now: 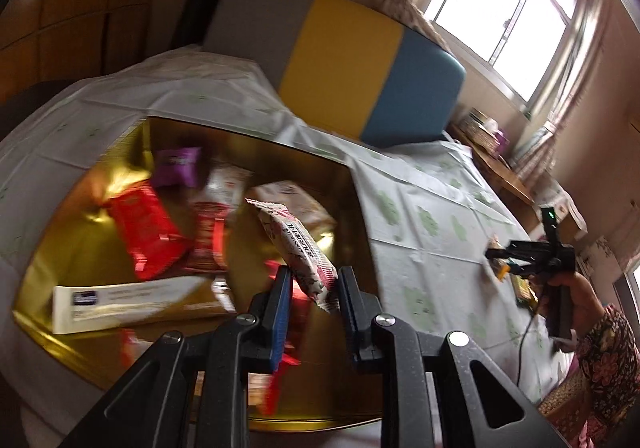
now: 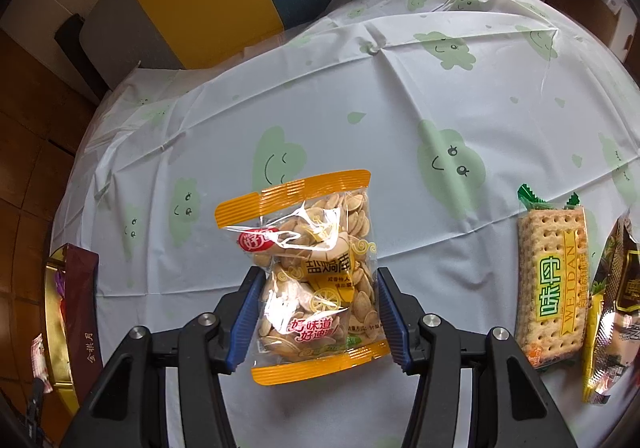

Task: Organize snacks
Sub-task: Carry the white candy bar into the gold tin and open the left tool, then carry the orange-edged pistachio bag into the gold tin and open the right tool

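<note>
Left tongs [image 1: 311, 280] clamped on pink-white wrapper [image 1: 298, 248], right tongs [image 2: 316, 314] on clear orange-banded seed packet [image 2: 316, 280]

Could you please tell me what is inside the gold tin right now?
The gold tin holds a purple packet, red packets and a white box; whatever lies beneath them and the left gripper is hidden.

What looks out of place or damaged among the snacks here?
Nothing looks spilled or torn. Inside the gold box the packets lie jumbled at mixed angles. The cracker packet and the packet beside it are outside the box, on the tablecloth.
</note>
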{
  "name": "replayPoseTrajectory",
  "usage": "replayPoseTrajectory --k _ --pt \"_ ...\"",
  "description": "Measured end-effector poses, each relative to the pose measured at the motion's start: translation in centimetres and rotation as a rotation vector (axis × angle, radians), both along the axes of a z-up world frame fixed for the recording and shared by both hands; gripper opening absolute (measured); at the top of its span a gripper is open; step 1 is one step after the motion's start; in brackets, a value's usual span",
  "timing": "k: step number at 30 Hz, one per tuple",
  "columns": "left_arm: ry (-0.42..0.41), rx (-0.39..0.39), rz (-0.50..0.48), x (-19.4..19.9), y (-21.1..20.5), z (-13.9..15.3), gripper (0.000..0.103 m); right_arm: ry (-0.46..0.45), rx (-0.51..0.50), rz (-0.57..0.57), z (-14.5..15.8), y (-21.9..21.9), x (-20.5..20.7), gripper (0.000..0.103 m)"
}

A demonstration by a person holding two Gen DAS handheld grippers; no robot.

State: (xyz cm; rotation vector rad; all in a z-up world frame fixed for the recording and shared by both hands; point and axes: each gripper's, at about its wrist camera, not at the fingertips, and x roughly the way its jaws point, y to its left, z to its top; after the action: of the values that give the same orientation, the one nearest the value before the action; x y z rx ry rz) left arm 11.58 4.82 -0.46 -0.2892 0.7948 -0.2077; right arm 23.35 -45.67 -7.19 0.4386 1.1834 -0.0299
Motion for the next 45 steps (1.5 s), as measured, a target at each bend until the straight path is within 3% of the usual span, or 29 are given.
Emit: replayPoseTrajectory --k 8,13,17,19,22,29,35,45 --pt "0.067 0.078 0.121 1.5 6.8 -1.7 0.023 0.009 -0.015 -0.013 -0.2 0.2 0.0 0.056" --pt "0.135 0.186 0.153 3.1 9.0 -3.6 0.023 0.018 -0.022 -0.018 -0.5 0.2 0.1 0.056" --pt "0.17 0.264 0.267 3.5 10.4 -4.4 0.025 0.02 -0.03 -0.024 -0.6 0.2 0.1 0.056" --pt "0.176 0.252 0.306 3.3 10.9 -4.7 0.029 0.022 -0.032 -0.027 -0.7 0.2 0.1 0.056" --pt "0.158 0.213 0.303 2.7 10.7 -4.9 0.03 0.02 -0.039 -0.025 -0.7 0.4 0.2 0.056" --pt "0.083 0.237 0.236 -0.1 7.4 -4.5 0.03 -0.013 -0.073 0.002 0.0 1.9 -0.3 0.056" --pt "0.073 0.193 0.149 -1.4 5.1 -4.1 0.03 -0.101 -0.129 0.121 2.1 5.8 -1.1 0.056" --pt "0.05 0.191 0.081 -2.8 3.1 -3.7 0.03 -0.192 0.018 0.326 4.5 16.2 -4.5 0.056"
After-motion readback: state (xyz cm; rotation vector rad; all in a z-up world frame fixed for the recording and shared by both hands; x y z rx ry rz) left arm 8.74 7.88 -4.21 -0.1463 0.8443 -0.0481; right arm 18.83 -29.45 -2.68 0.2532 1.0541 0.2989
